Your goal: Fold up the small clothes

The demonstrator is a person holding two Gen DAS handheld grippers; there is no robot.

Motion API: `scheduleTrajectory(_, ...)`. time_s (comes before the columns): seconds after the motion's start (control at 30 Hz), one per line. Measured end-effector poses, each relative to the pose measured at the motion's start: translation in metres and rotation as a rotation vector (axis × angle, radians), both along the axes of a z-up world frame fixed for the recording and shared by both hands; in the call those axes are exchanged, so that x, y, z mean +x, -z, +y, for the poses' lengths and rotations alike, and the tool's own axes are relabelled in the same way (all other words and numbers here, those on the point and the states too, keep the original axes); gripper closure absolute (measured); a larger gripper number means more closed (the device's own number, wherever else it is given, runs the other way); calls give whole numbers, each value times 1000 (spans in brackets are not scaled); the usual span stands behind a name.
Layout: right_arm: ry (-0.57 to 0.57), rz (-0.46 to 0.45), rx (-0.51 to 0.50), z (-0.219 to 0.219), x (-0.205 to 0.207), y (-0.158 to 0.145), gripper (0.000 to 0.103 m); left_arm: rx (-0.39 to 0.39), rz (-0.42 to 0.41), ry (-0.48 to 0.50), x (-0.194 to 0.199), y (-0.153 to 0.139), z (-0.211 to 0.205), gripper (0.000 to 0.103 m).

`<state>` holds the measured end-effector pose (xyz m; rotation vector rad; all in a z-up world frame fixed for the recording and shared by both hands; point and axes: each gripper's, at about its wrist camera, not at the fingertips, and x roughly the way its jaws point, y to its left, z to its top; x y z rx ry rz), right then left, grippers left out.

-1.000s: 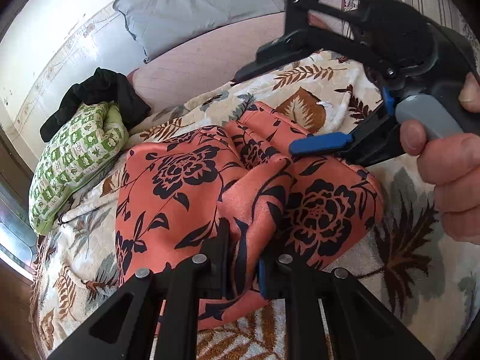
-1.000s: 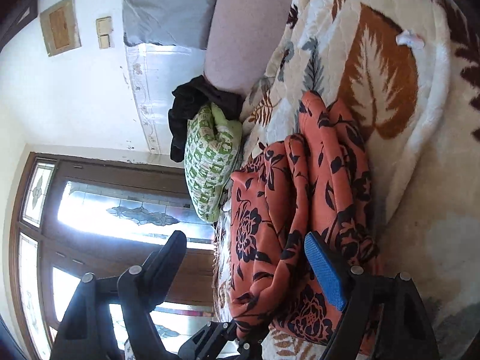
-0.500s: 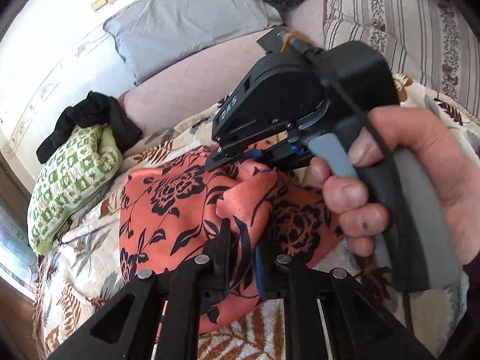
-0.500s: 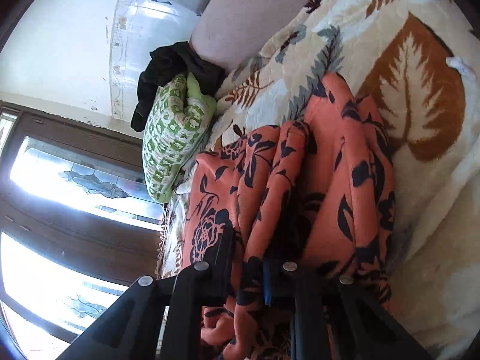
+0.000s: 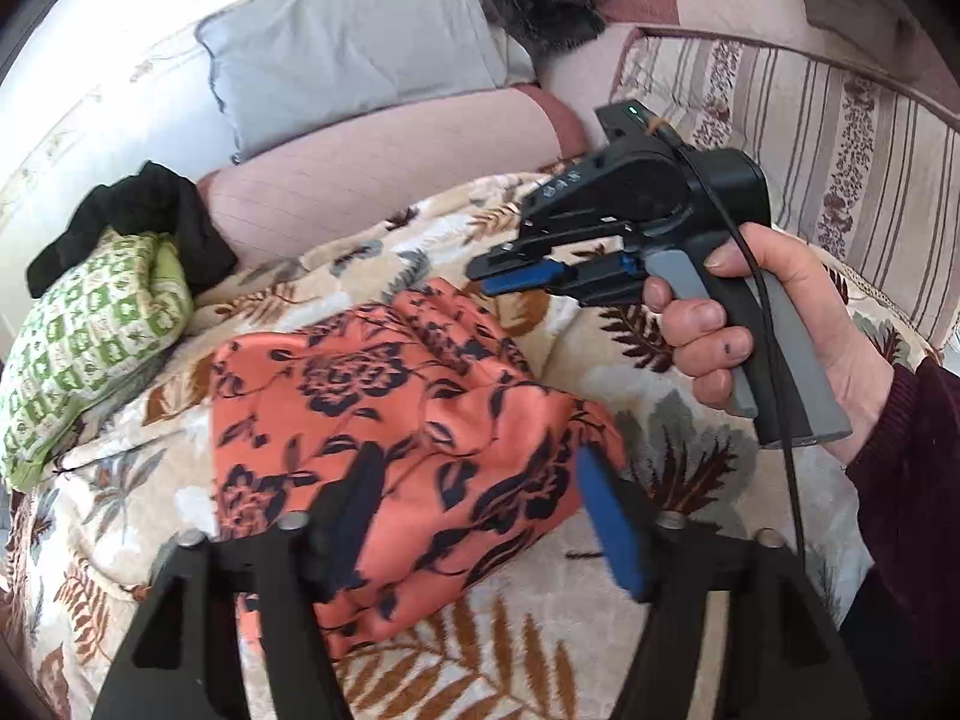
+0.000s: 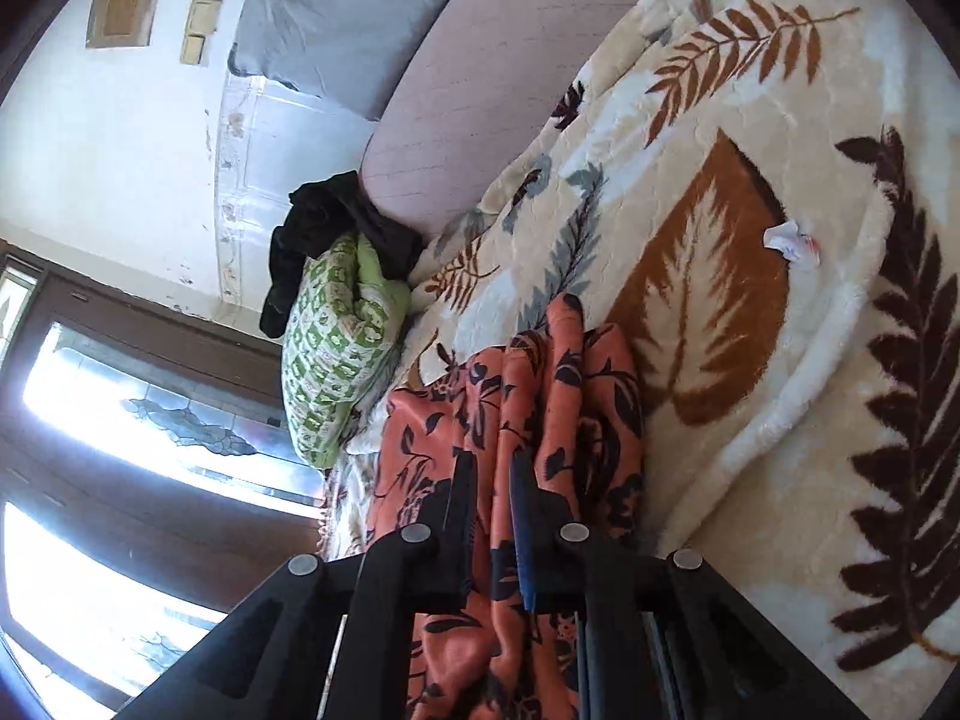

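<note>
An orange garment with a dark flower print (image 5: 384, 396) lies bunched and partly folded on the leaf-patterned blanket (image 5: 480, 648). My left gripper (image 5: 480, 492) is open, its fingers spread on either side of the garment's near edge and not gripping it. My right gripper (image 5: 498, 279) hangs just above the garment's far edge in the left wrist view. In the right wrist view my right gripper (image 6: 492, 480) has its fingers nearly together, with a fold of the orange garment (image 6: 558, 396) pinched between them.
A green patterned cloth (image 5: 90, 324) with a black garment (image 5: 138, 222) on top lies at the left. A grey pillow (image 5: 354, 54) and a pink bolster (image 5: 384, 162) lie behind. A striped cushion (image 5: 840, 132) is at the right. A glass door (image 6: 120, 432) is beyond the bed.
My left gripper has opened and let go of the garment. My right gripper closed on a fold, then lifted back from the garment's middle to its far edge.
</note>
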<state>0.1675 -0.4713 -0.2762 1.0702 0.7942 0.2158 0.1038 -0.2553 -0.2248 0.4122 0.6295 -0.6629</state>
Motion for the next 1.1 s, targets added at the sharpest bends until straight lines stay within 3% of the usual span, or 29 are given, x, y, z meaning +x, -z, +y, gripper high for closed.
scheduleTrajectory(0.07,-17,-15,13,6,-1,-4,66,-29,-41,-60,5,-8,28,23)
scheduleTrajectory(0.1,-27,-17,11,10,-1,-6,24,-23,-44,-104,13,-9,39,21)
scheduleTrajectory(0.13,-30,-25,5,13,-2,-7,7,-6,-45,-150,23,-7,49,21)
scheduleTrajectory(0.27,-41,-62,-22,24,-6,-10,9,-14,-10,-297,58,7,85,21)
scheduleTrajectory(0.37,-50,-88,-37,30,-8,-14,20,-50,27,-353,81,18,99,21)
scheduleTrajectory(0.4,-61,-94,-48,32,-7,-16,25,-65,38,-359,87,22,103,21)
scheduleTrajectory(0.6,-46,-22,-137,45,5,-6,26,-165,173,-303,112,60,99,21)
scheduleTrajectory(0.7,-58,25,-153,50,13,11,26,-173,237,-263,111,80,92,20)
scheduleTrajectory(0.8,-79,30,-165,59,18,17,26,-213,300,-260,114,78,90,19)
scheduleTrajectory(0.97,-162,13,-320,92,31,3,43,-173,287,-225,112,78,87,19)
scheduleTrajectory(1.03,-186,59,-405,106,37,11,64,-156,284,-213,109,78,86,19)
scheduleTrajectory(1.1,-176,93,-458,112,39,19,71,-133,274,-197,106,76,85,19)
